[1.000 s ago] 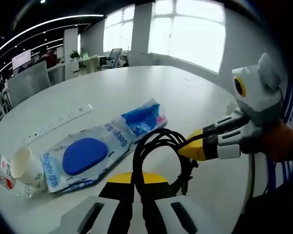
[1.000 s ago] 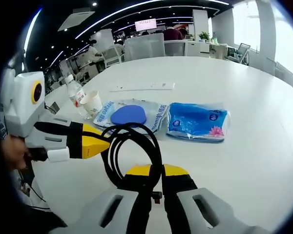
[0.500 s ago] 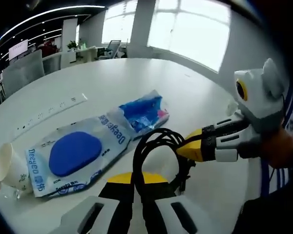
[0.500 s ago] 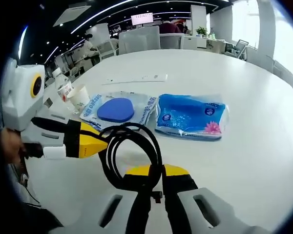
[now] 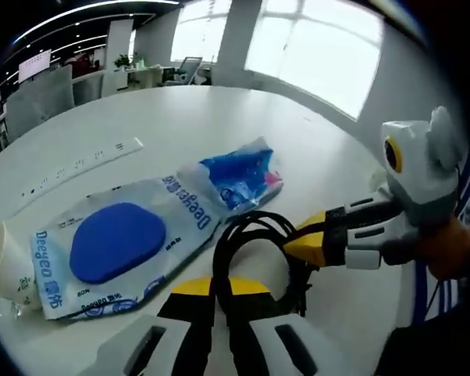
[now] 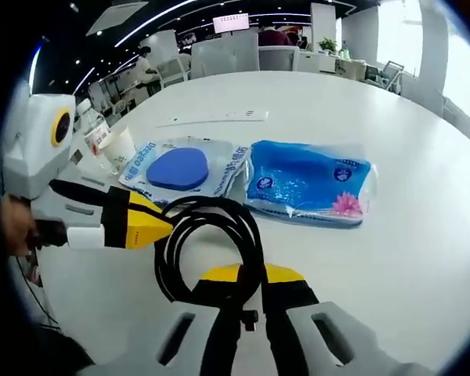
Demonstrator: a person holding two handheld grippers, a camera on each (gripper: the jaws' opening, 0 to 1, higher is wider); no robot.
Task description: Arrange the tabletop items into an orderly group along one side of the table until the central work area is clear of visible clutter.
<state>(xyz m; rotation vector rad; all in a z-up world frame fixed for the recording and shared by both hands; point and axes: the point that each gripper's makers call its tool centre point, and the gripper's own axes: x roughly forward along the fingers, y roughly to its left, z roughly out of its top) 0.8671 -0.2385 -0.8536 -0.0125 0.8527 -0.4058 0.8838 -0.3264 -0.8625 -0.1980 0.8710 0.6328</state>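
A: Left gripper view: left gripper [image 5: 219, 294] pinching black coiled cable [image 5: 254, 243]; wipes pack [image 5: 113, 247] at 9 o'clock, blue tissue pack [image 5: 239, 176] at 12.

B: Right gripper view: right gripper [image 6: 247, 294] also clamped on cable [image 6: 207, 243], probably to keep the coil tidy; packs at 12 o'clock, paper cup [image 6: 125, 149] at 10.

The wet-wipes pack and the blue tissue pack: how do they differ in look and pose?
The wet-wipes pack is pale and translucent with a dark blue oval lid and blue lettering; the blue tissue pack is solid blue with a pink flower. The wet-wipes pack lies flat and thin, while the tissue pack looks puffier. Both are soft plastic packs lying side by side on the white table.
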